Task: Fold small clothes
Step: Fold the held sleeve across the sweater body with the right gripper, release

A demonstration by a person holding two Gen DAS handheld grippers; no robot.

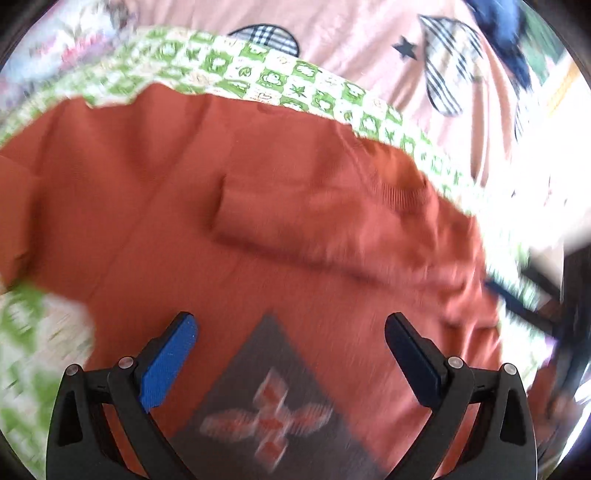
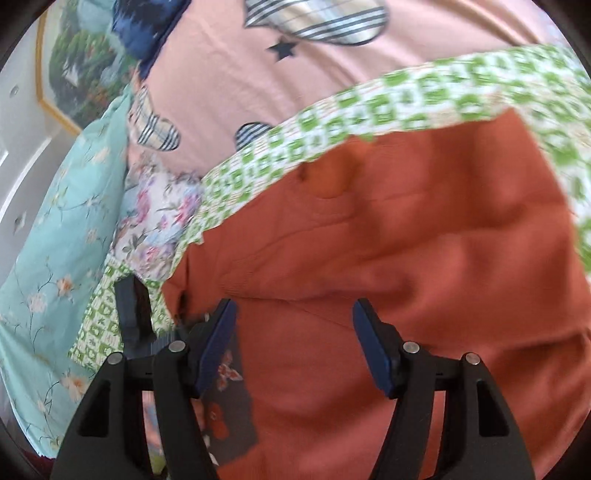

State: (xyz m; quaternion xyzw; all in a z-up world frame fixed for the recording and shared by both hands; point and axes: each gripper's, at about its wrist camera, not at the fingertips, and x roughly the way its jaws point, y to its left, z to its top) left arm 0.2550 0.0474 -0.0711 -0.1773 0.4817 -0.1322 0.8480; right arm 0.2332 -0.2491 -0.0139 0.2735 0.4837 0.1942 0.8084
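Note:
A rust-orange sweater (image 1: pixel 229 206) lies spread on a green-and-white checked cloth (image 1: pixel 280 81). It has a grey diamond patch (image 1: pixel 269 398) with an orange cross motif. One sleeve (image 1: pixel 314 221) is folded across the body. My left gripper (image 1: pixel 291 354) is open and empty just above the patch. In the right wrist view the sweater (image 2: pixel 406 240) fills the middle and right. My right gripper (image 2: pixel 293 343) is open and empty over its lower part, with the grey patch (image 2: pixel 231 417) under its left finger.
A pink bedsheet (image 1: pixel 351 40) with plaid hearts and dark stars lies beyond the checked cloth. A teal floral pillow (image 2: pixel 55 240) and a floral cloth (image 2: pixel 155 221) lie at the left. A framed picture (image 2: pixel 77 74) hangs on the wall. A dark blue fabric (image 2: pixel 147 22) lies at the top.

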